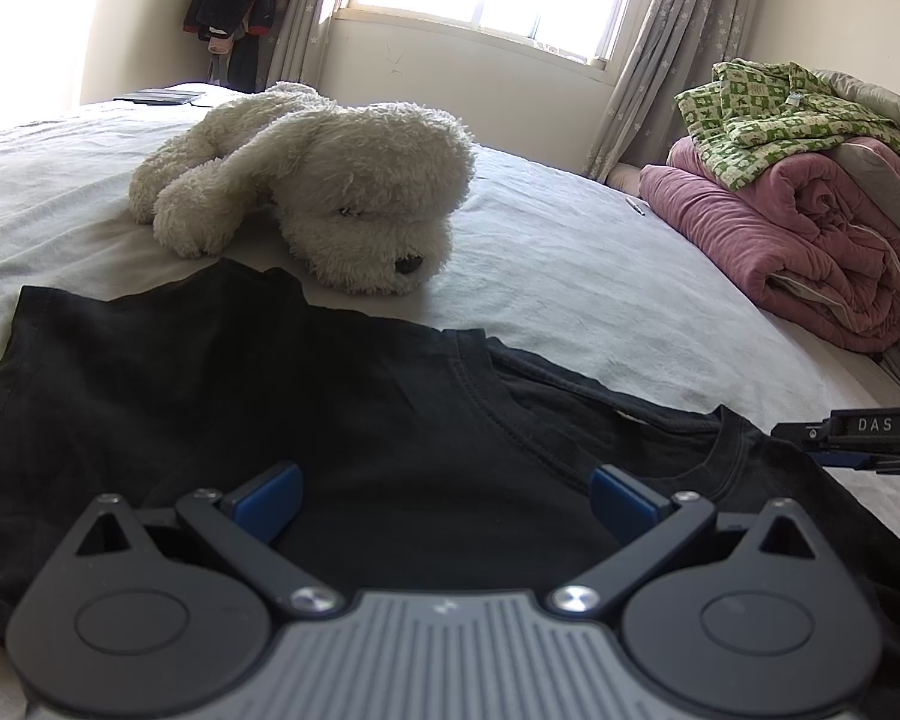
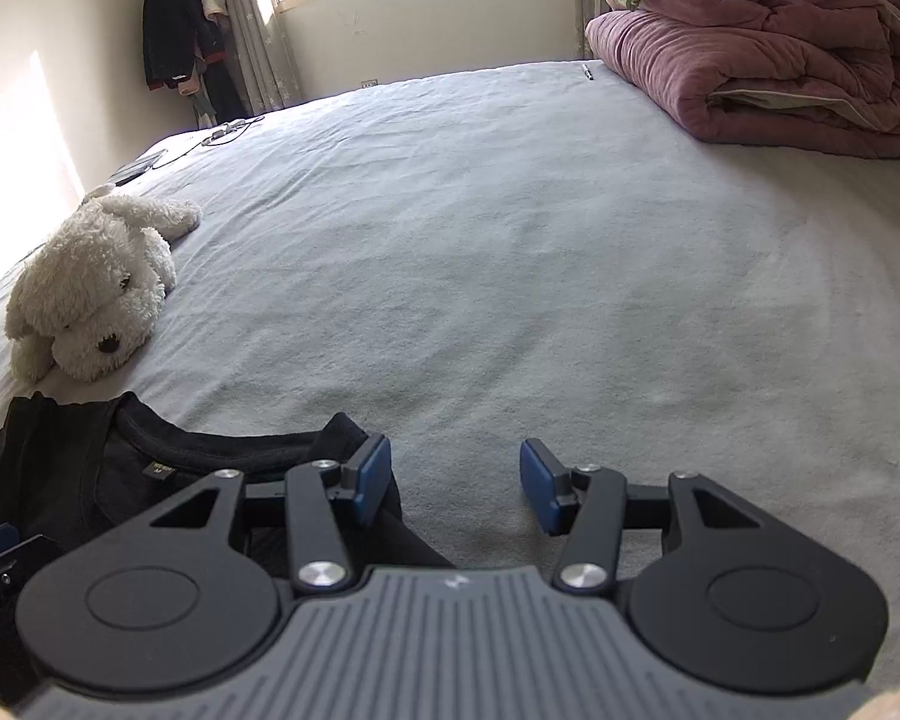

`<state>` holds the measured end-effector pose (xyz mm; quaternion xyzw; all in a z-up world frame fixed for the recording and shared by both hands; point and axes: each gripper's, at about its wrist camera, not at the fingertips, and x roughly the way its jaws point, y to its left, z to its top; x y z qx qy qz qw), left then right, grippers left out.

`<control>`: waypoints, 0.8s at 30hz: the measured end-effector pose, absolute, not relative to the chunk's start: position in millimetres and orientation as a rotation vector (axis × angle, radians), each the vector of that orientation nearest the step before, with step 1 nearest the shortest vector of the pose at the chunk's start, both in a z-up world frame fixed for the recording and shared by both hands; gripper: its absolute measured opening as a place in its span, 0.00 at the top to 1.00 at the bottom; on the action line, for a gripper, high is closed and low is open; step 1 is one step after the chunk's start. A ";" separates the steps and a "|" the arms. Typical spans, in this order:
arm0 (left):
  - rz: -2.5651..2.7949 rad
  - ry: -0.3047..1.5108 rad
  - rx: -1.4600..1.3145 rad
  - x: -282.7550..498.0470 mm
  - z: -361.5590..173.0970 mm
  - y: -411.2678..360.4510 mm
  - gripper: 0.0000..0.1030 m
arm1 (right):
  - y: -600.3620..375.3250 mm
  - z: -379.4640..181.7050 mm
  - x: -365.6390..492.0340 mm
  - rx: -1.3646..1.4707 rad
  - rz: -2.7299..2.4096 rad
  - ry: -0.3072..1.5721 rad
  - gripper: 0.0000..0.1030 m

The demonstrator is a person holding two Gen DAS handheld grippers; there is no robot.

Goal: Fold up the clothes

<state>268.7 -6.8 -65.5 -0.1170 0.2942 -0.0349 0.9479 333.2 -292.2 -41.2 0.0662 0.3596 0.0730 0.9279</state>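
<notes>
Left gripper (image 1: pixel 444 504): jaws spread wide, nothing between blue pads (image 1: pixel 270 501), poised over black T-shirt (image 1: pixel 210 384). Right gripper (image 2: pixel 455 483): jaws apart, nothing gripped, left pad (image 2: pixel 371 480) at shirt's shoulder edge, right pad over bare sheet. T-shirt flat on grey bed sheet (image 2: pixel 510 252), near edge of bed; long axis running left-right in left wrist view, collar (image 2: pixel 210 441) toward right gripper. Small neck label (image 2: pixel 163 471), print unreadable. "DAS" lettered on right gripper body in left wrist view. White plush dog (image 1: pixel 330 192) just beyond shirt. Pink quilt (image 1: pixel 792 240) far right, green checked garment (image 1: pixel 768 114) on top.
</notes>
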 end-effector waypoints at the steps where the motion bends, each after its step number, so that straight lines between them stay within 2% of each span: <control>1: -0.071 0.599 -0.238 268.6 -65.5 -6.9 0.01 | -291.0 -42.0 331.8 0.124 0.159 0.743 0.49; 17: -0.070 0.598 -0.239 268.8 -66.0 -6.6 0.01 | -245.1 -50.9 310.9 -0.101 0.255 0.768 0.49; 19: -0.070 0.598 -0.238 268.7 -66.0 -6.7 0.01 | -234.6 -51.8 304.2 -0.149 0.238 0.747 0.56; 21: -0.071 0.598 -0.239 268.6 -66.0 -6.8 0.01 | -223.5 -52.8 296.9 -0.200 0.221 0.723 0.76; 24: -0.073 0.598 -0.245 268.7 -65.8 -6.3 0.01 | -206.5 -54.9 285.8 -0.298 0.176 0.679 0.80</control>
